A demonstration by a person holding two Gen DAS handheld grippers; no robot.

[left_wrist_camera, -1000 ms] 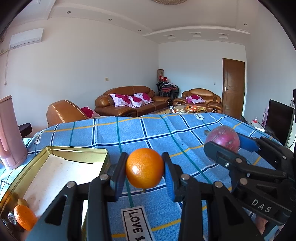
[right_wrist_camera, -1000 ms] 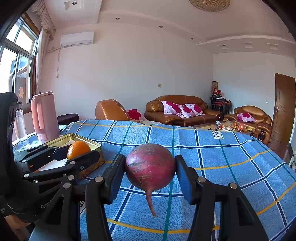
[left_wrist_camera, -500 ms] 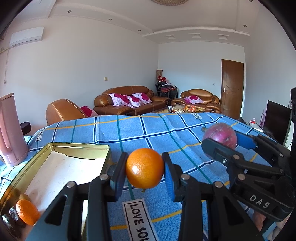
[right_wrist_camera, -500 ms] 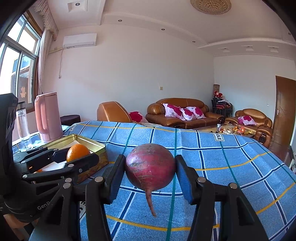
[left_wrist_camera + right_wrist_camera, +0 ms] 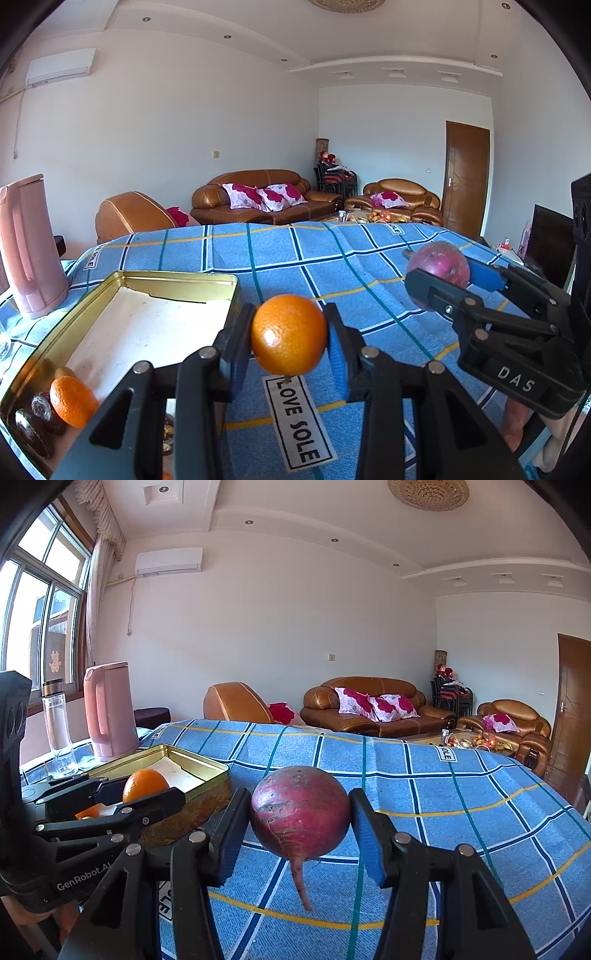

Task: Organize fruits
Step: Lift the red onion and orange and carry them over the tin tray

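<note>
Orange [image 5: 289, 334] sits clamped in your left gripper [image 5: 290, 341], with the gold tin [image 5: 177, 278] at 10 o'clock. Your right gripper [image 5: 301, 825] grips 1 beet [image 5: 301, 812].

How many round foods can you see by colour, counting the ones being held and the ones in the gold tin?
Orange: 2, the held orange and the small orange in the tin
Purple-red: 1, the beetroot
Total: 3

We have the left gripper [image 5: 290, 345] clamped on an orange [image 5: 289, 334] above the blue checked cloth [image 5: 280, 258], just right of the gold tin [image 5: 173, 277]. Off to our right, the right gripper [image 5: 448, 275] grips a reddish-purple beet [image 5: 439, 264]. Inside the tin's near corner lies another orange [image 5: 72, 400].
</note>
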